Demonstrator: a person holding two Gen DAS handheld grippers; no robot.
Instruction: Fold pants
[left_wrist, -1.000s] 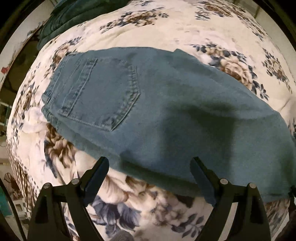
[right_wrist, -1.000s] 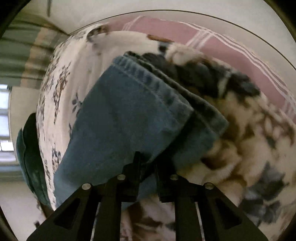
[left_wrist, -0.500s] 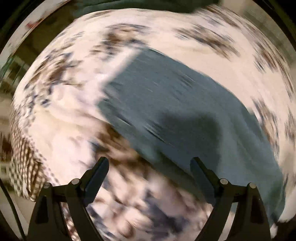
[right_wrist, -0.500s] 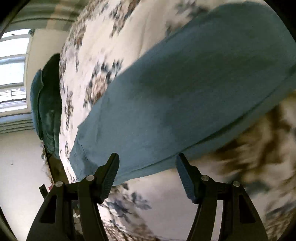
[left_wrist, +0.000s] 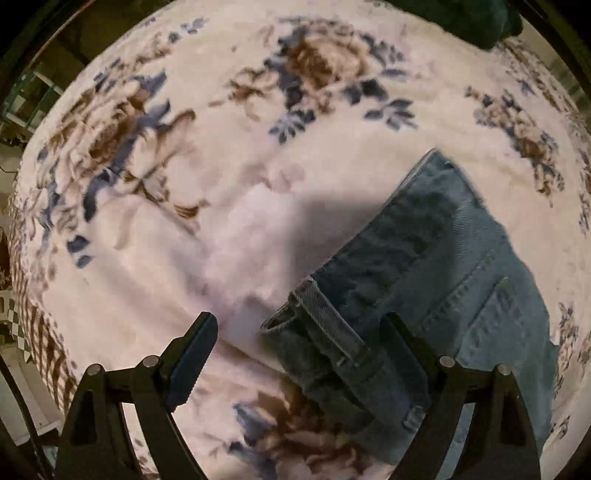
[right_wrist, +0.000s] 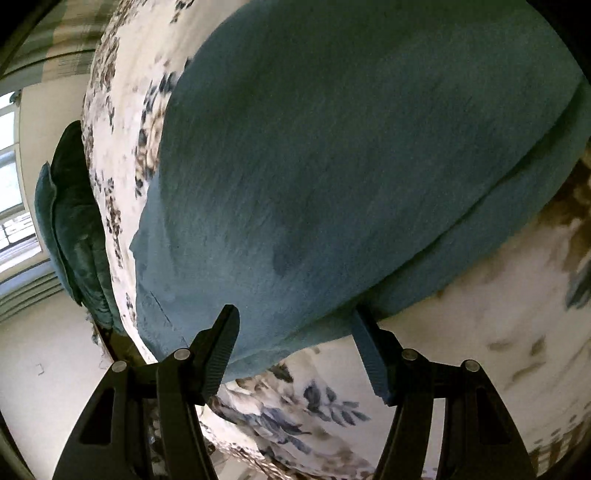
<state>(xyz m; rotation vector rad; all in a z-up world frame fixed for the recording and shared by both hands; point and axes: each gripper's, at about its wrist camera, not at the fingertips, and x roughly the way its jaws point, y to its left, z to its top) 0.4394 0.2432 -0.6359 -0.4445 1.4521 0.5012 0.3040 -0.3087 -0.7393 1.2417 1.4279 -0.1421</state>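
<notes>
Jeans lie lengthwise-folded on the floral bed, cross folds apparently still to come

The blue pants (right_wrist: 351, 166) stretch across the flowered blanket (left_wrist: 221, 229), legs stacked; the waistband (left_wrist: 325, 332) sits near the left claw (left_wrist: 299, 332), jaws wide and holding nothing. The right claw (right_wrist: 295, 332), also spread and empty, hovers over the pants' near edge.

free: bare floral blanket (left_wrist: 229, 229) from 9 to 12 o'clock of the left gripper (left_wrist: 299, 332) | blocked: pants (left_wrist: 424, 266) waistband at 3 to 5 o'clock | right gripper (right_wrist: 293, 325): pants at 12 o'clock, blanket clear at 4 | dark green cushion (right_wrist: 74, 229) at 9 o'clock
</notes>
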